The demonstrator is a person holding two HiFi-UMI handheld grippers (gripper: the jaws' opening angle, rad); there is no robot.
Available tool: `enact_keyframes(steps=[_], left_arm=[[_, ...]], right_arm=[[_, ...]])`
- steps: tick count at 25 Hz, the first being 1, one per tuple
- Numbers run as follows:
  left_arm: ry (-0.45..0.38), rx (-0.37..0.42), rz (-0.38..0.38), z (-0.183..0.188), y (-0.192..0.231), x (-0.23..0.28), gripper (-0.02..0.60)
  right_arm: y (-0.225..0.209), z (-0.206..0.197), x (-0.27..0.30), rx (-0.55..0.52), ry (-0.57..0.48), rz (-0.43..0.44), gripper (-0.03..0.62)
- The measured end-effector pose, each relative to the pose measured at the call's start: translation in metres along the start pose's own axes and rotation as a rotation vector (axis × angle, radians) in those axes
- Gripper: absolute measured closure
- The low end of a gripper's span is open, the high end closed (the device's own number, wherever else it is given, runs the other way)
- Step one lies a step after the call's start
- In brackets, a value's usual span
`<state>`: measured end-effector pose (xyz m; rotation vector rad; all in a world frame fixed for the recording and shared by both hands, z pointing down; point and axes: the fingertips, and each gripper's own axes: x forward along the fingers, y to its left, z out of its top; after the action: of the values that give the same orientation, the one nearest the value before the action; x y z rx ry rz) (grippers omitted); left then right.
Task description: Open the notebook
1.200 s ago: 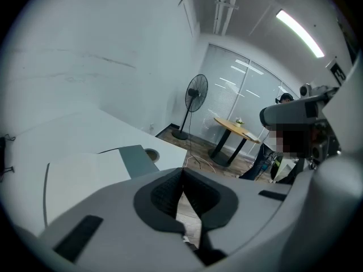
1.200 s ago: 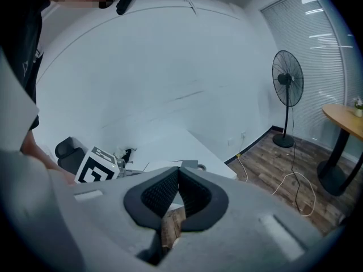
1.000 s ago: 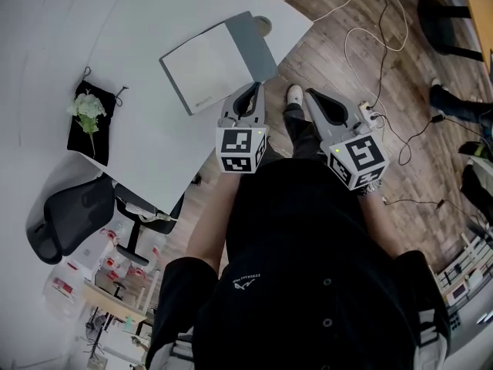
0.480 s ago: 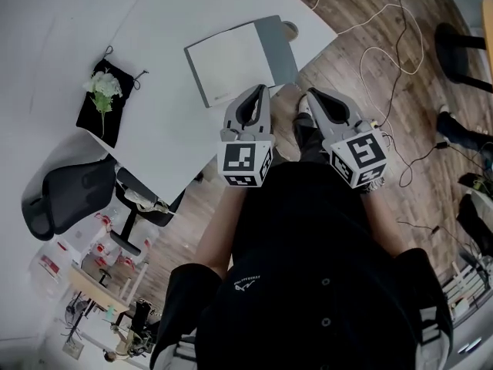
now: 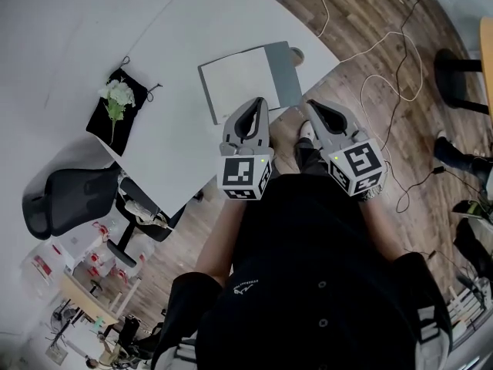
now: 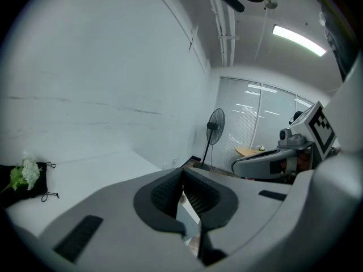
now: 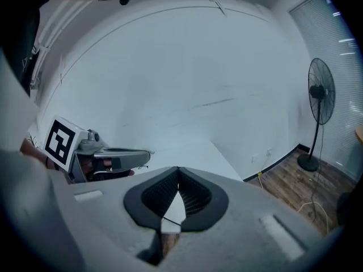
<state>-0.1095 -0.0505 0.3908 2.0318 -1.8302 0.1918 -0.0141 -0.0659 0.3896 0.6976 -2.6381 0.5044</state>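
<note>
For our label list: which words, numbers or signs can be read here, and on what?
None can be read.
Notebook: faint print near one corner, too small.
Shirt: small logo, letters blurred.
Left cube, right cube: square markers, no words.

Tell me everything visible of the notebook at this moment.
The notebook lies closed and flat on the white table, near the edge on the person's side and skewed to that edge. Its cover is a pale, matte rectangle with a darker grey band along one side, apparently the spine. As far as the head view shows, only the table touches it. The left gripper hovers shut by its near edge, holding nothing.
</note>
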Motion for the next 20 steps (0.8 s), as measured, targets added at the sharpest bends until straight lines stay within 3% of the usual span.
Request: enact_keyframes(steps=[20], left_arm=[[-0.255, 0.137, -0.075, 0.128, -0.009, -0.008, 0.575]], right_arm=[[-0.012, 0.123, -0.039, -0.165, -0.246, -0.106, 0.588]])
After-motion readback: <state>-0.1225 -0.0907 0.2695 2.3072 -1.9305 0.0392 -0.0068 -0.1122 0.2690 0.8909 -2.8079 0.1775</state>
